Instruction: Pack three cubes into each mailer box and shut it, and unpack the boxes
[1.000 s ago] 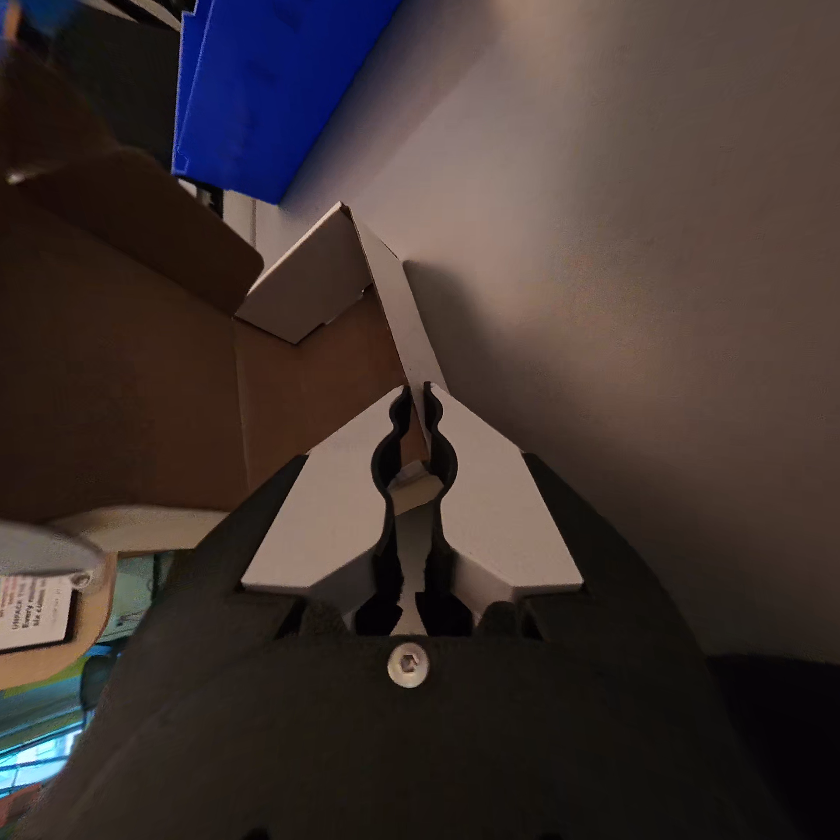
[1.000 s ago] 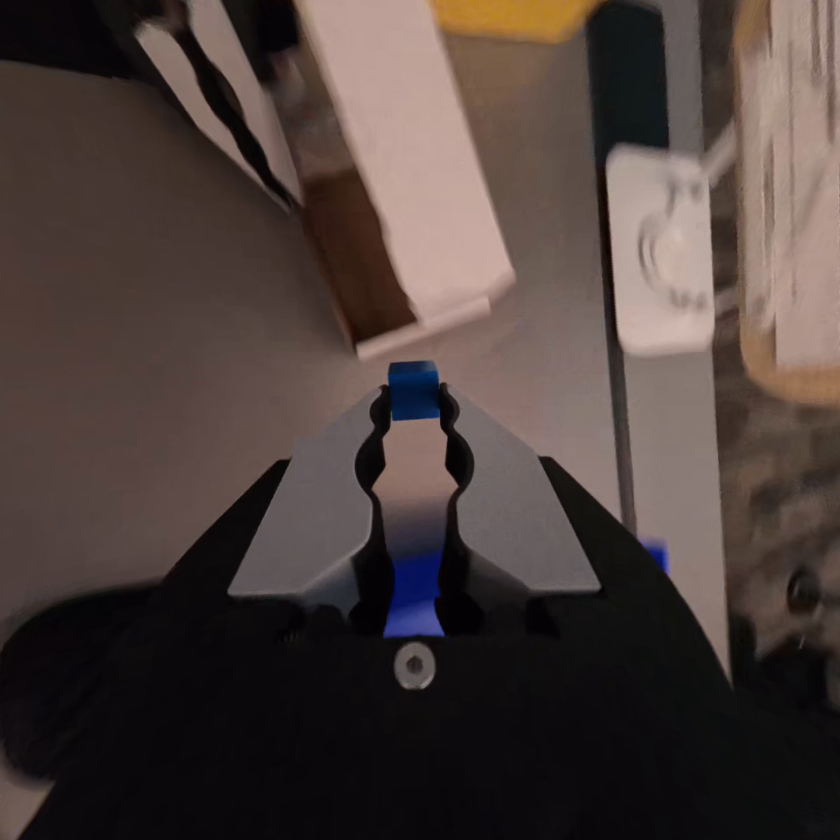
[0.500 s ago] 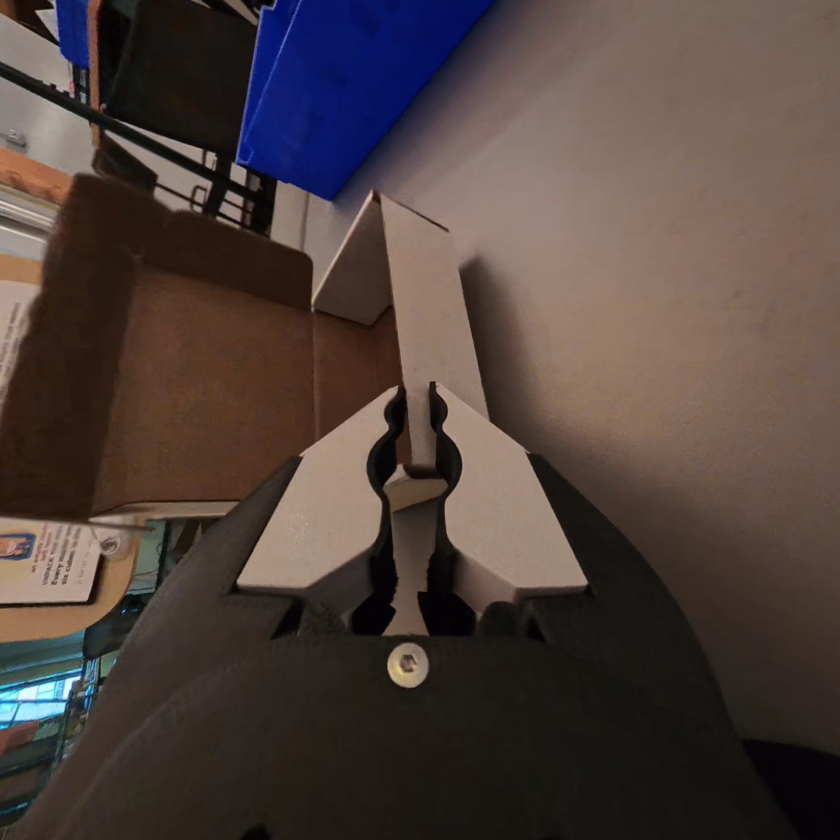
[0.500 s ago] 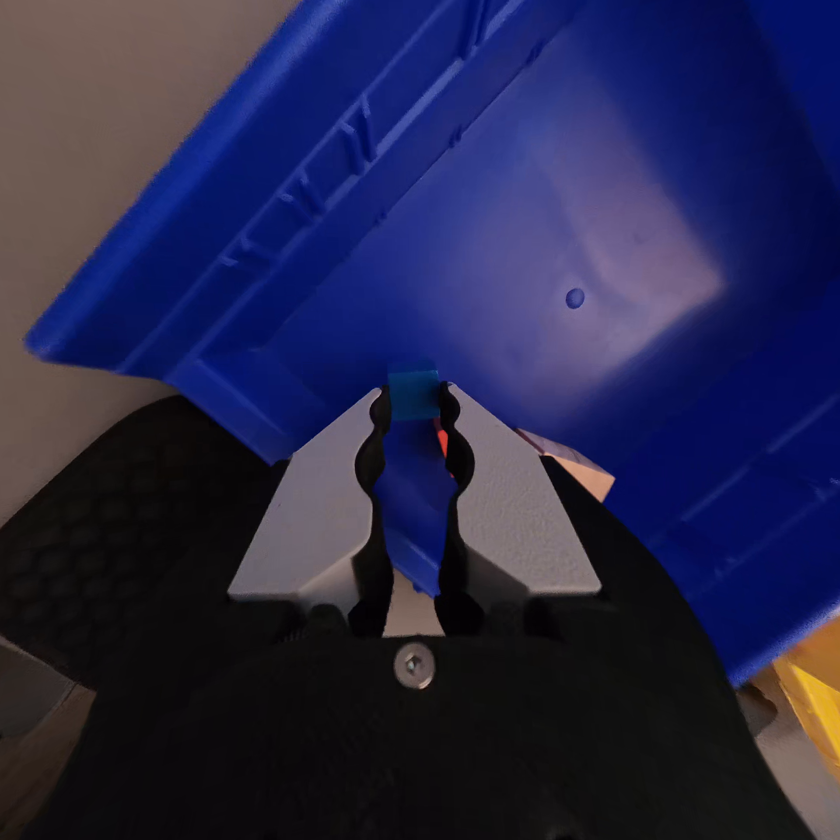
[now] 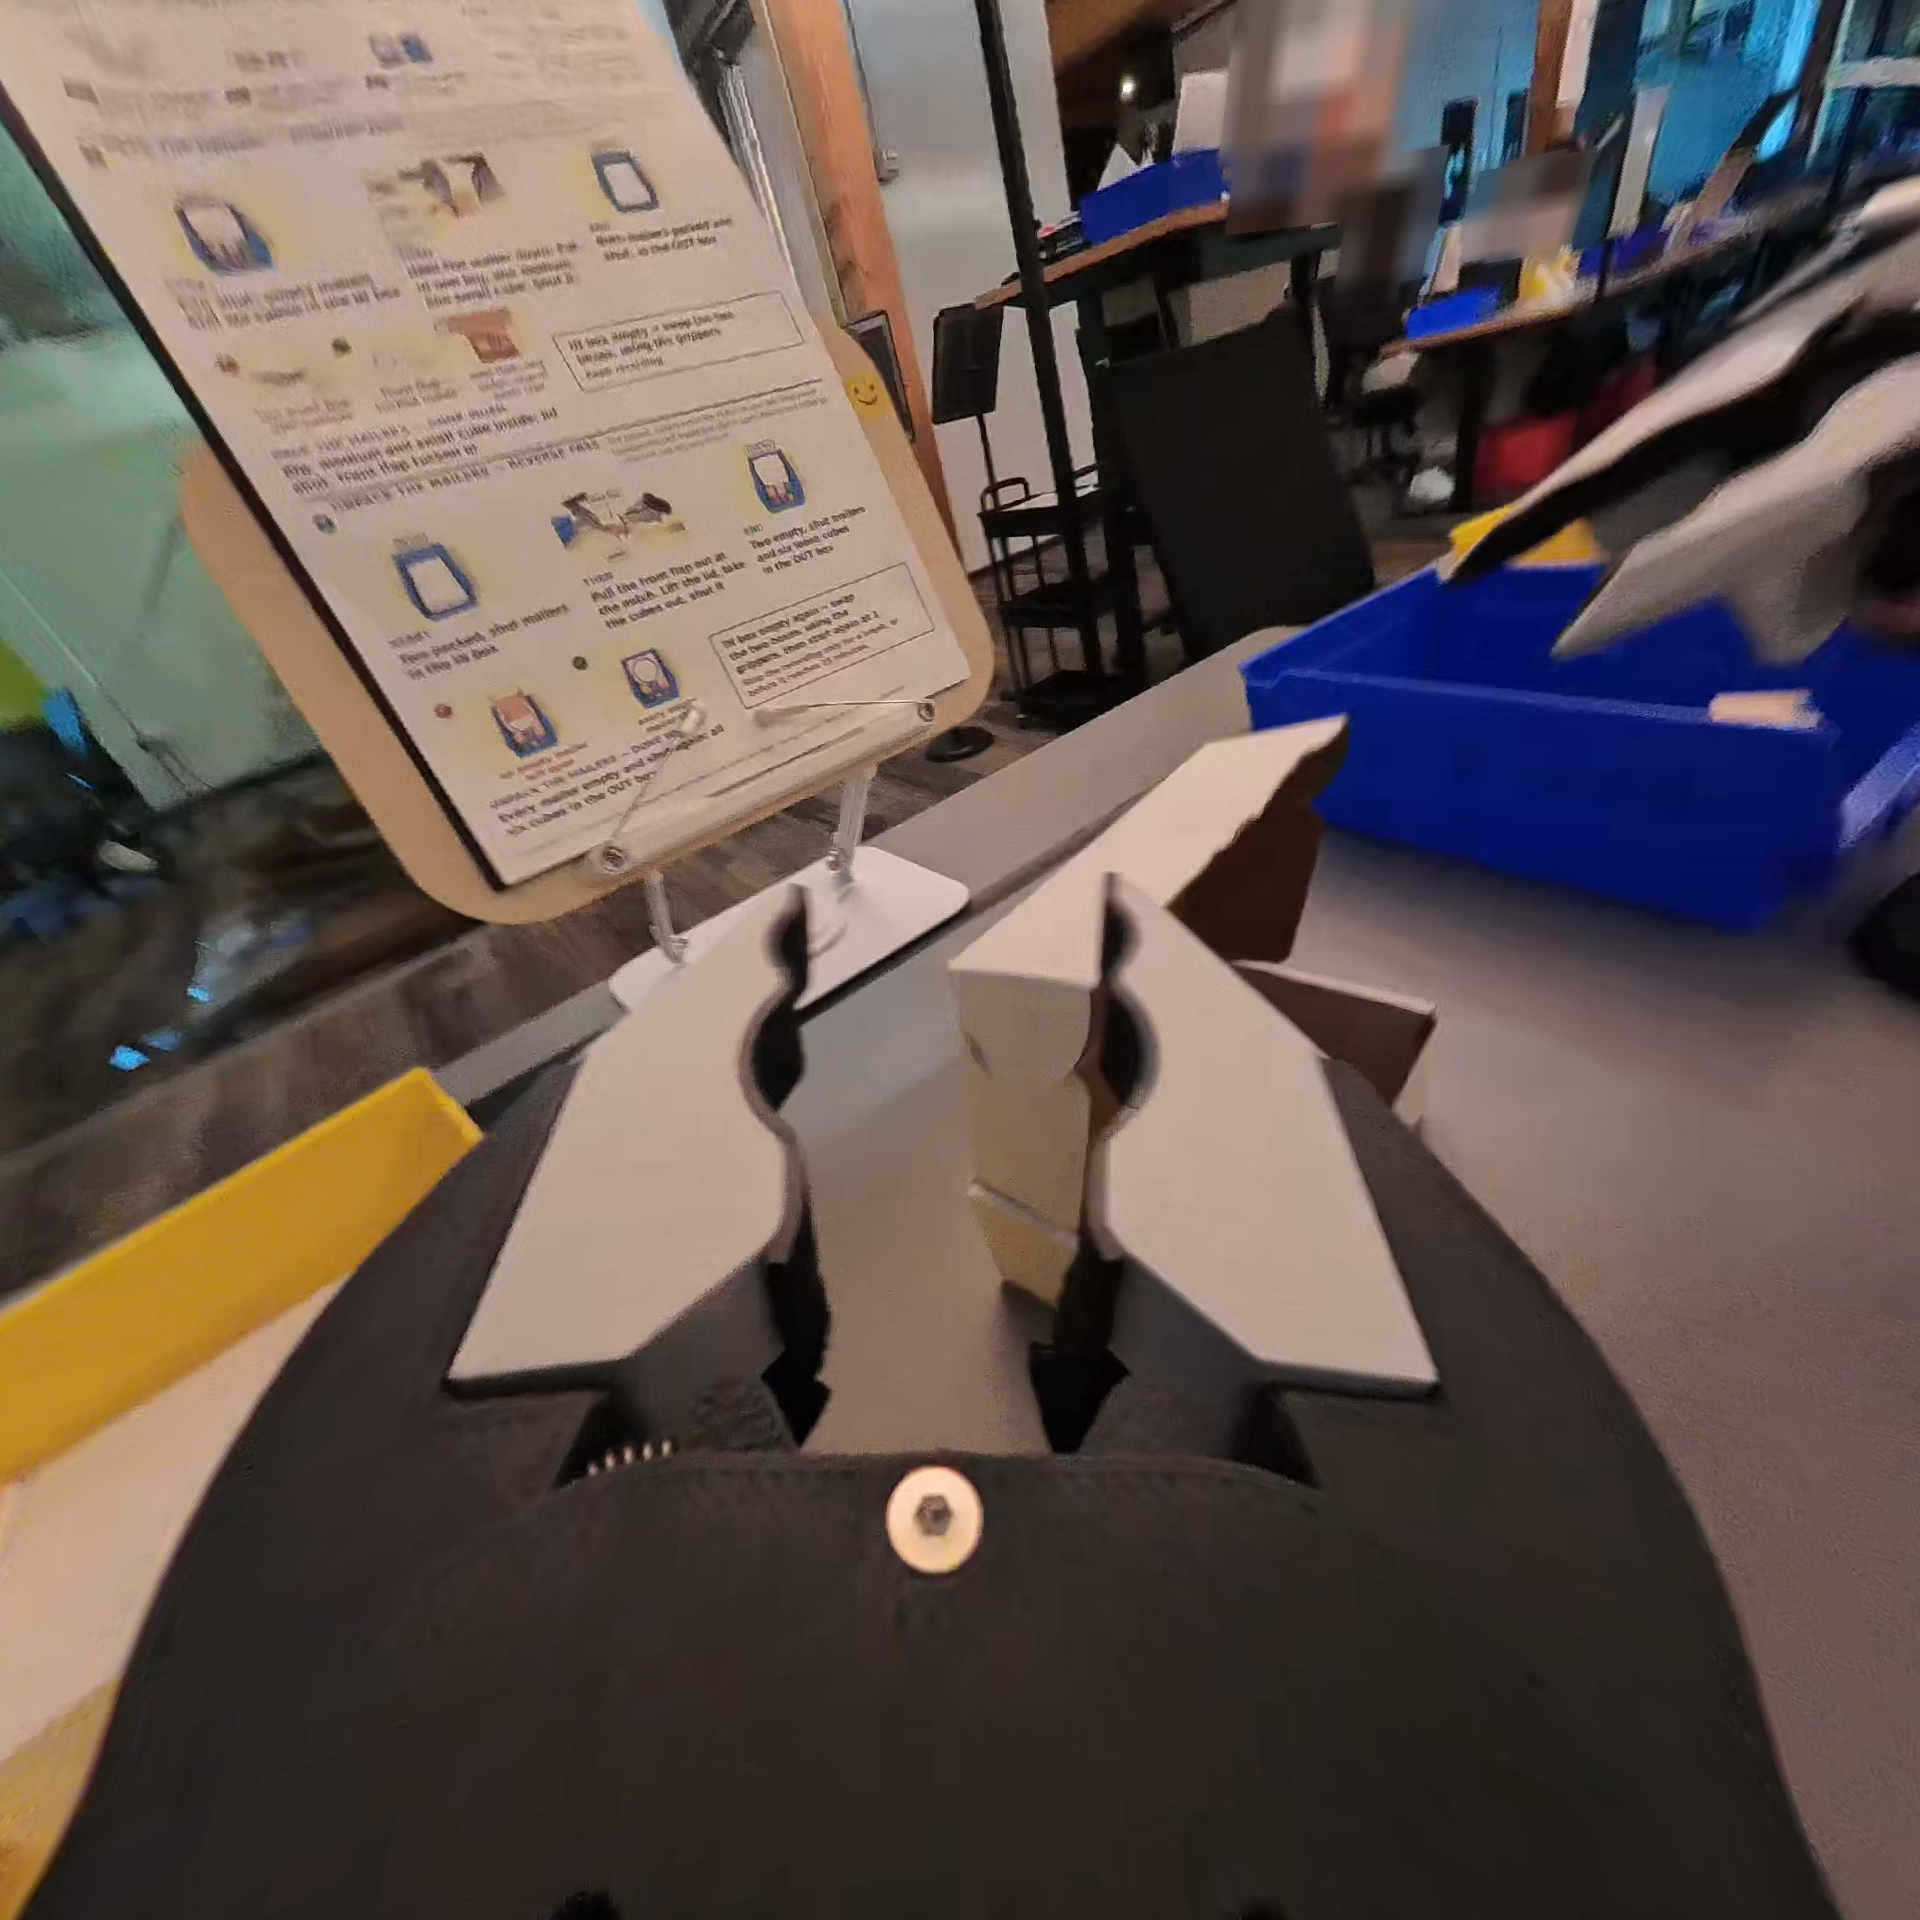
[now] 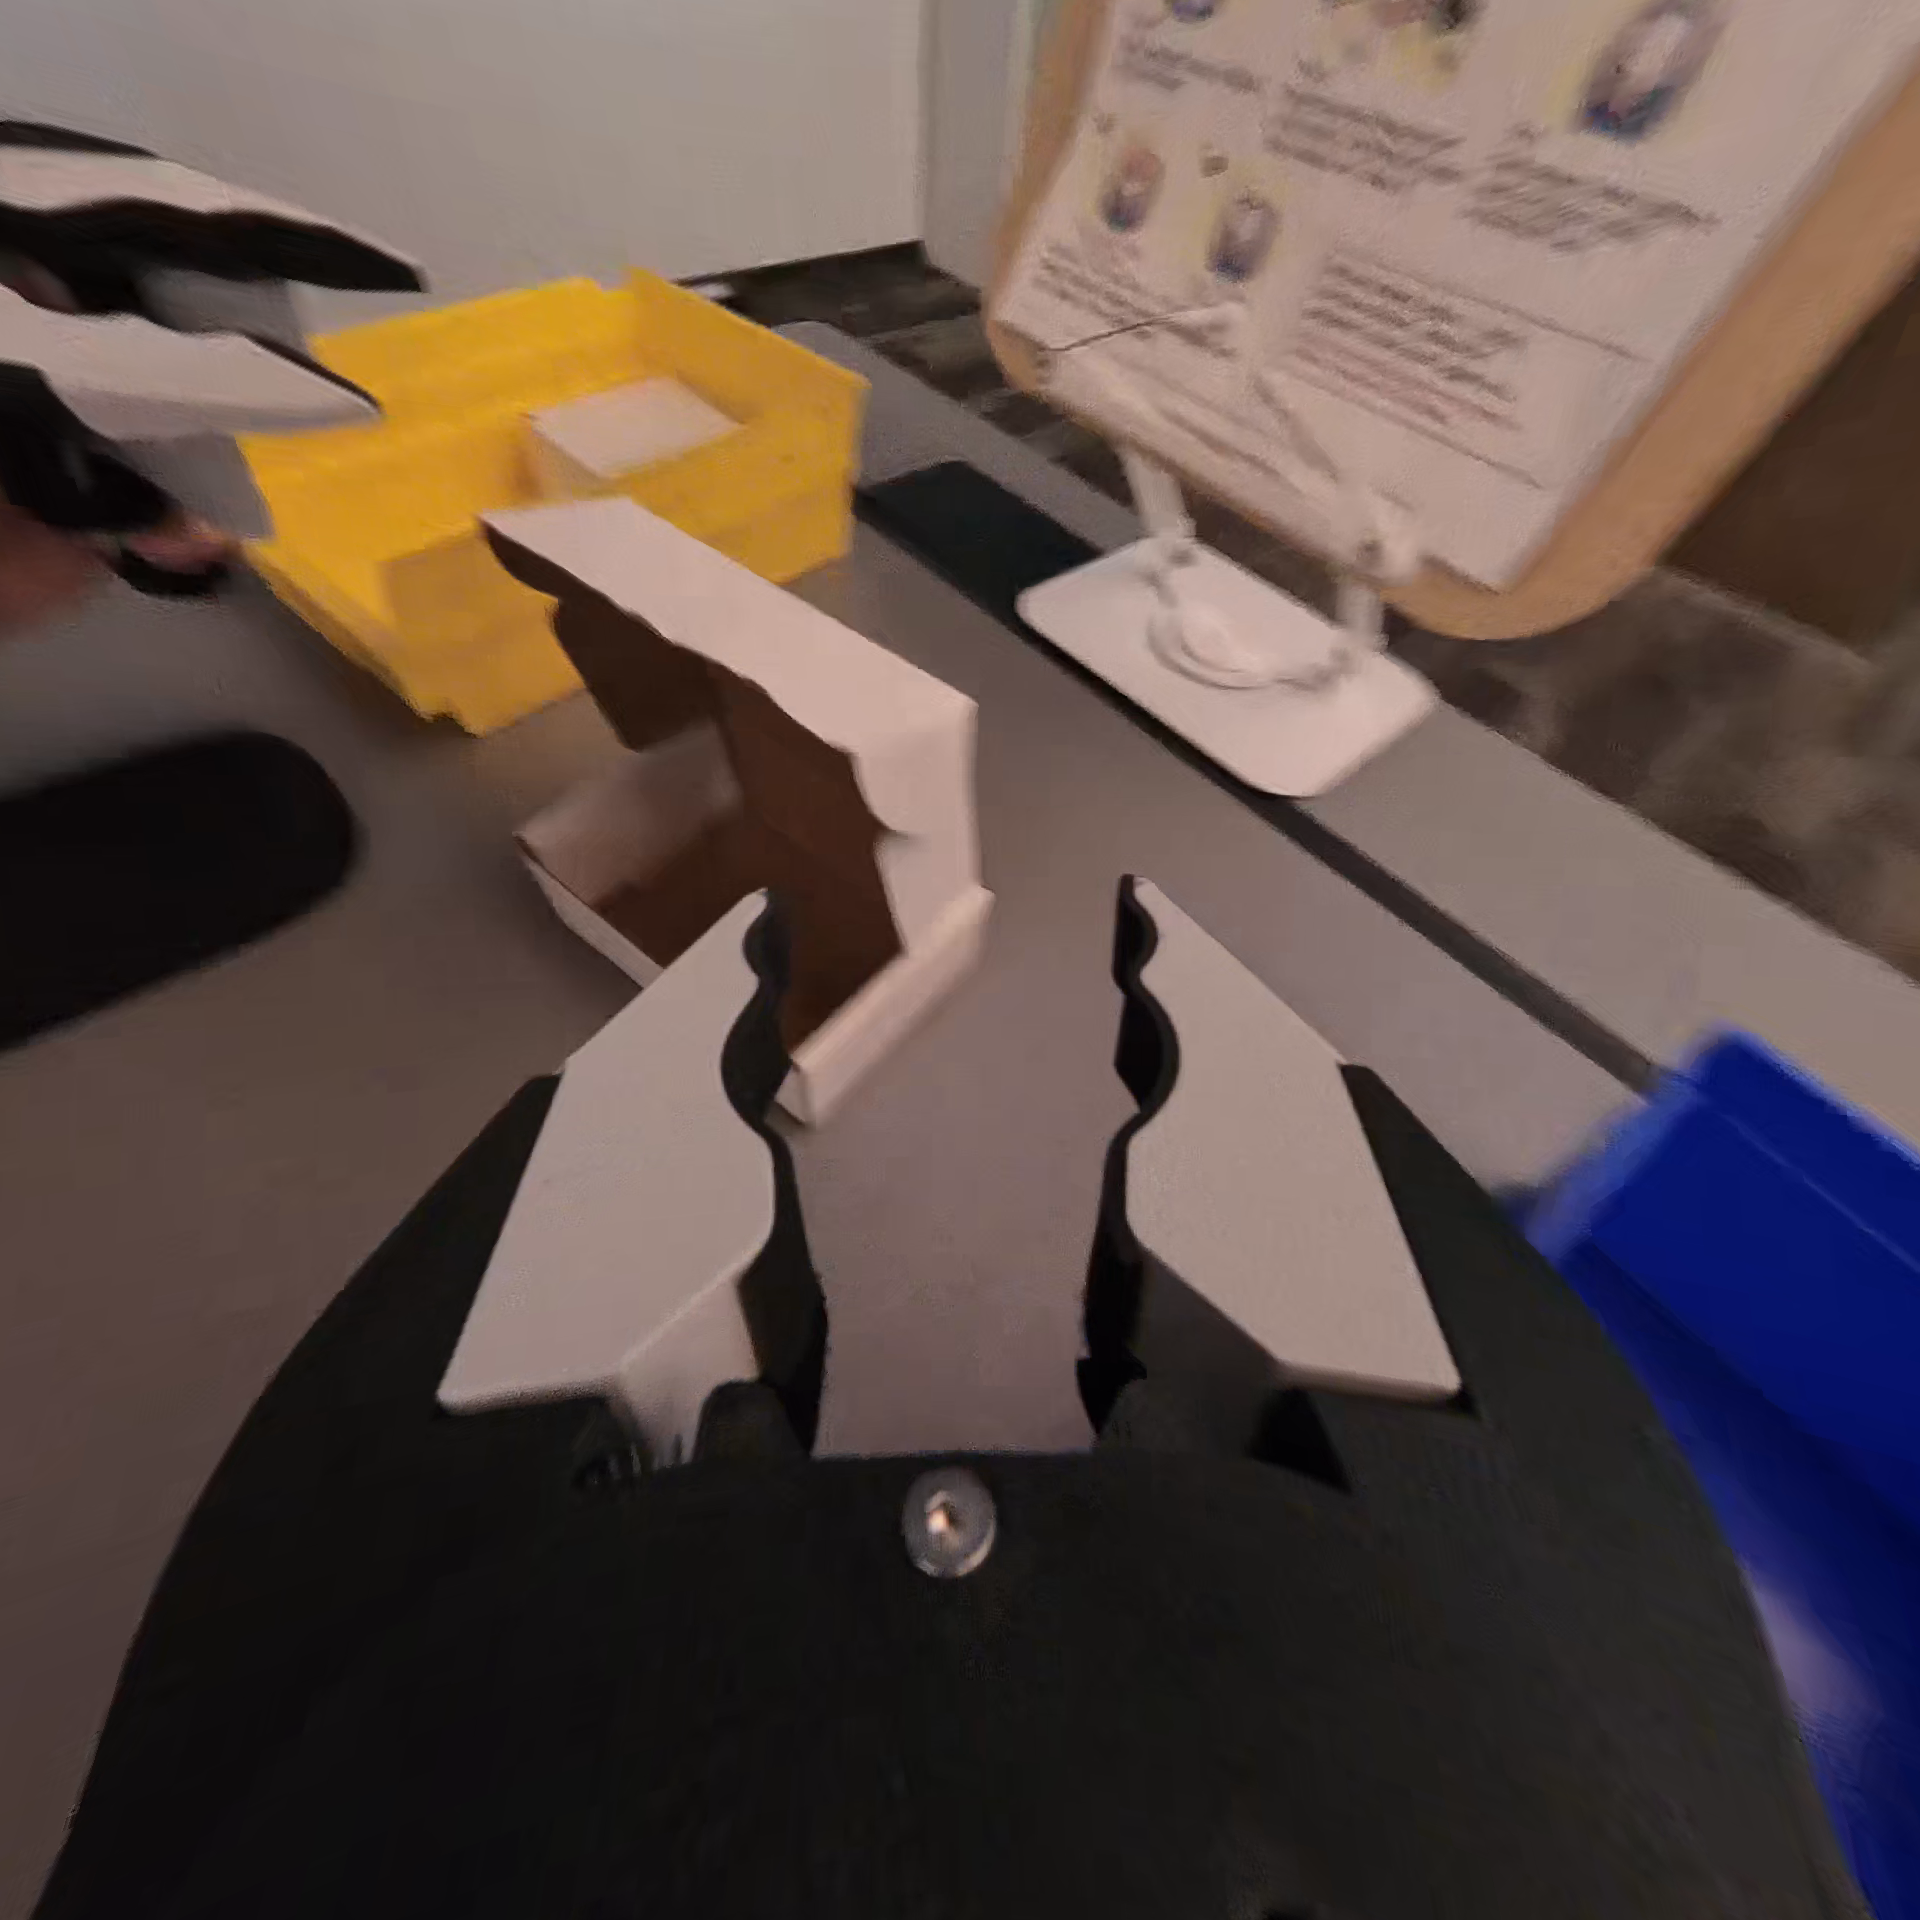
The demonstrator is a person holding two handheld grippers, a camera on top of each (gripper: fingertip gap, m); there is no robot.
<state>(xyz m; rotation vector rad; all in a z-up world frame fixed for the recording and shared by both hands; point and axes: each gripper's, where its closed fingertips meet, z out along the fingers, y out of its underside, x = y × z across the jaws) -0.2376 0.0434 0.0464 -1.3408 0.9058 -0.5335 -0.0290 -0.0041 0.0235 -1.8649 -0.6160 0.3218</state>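
A white mailer box (image 6: 831, 675) with a brown inside lies open on the grey table, its lid standing up. It also shows in the left wrist view (image 5: 1226, 821), partly behind my right finger. My left gripper (image 5: 951, 909) is open and empty just in front of the box; it shows in the right wrist view (image 6: 358, 338) at the upper left. My right gripper (image 6: 945, 899) is open and empty, close to the box's near corner; it shows in the left wrist view (image 5: 1512, 613) above the blue bin. No cube is clearly in view.
A blue bin (image 5: 1558, 769) stands right of the box with a pale object (image 5: 1766, 710) in it. A yellow bin (image 6: 468, 457) behind the box holds a shut white mailer (image 6: 623, 426). An instruction board (image 5: 468, 416) on a white stand (image 6: 1226, 665) is at the table's far edge. A black pad (image 6: 156, 862) lies left.
My left gripper let go of the box's wall and opened. My right gripper carried the blue cube over the blue bin, let it go, and swung back toward the box, open.
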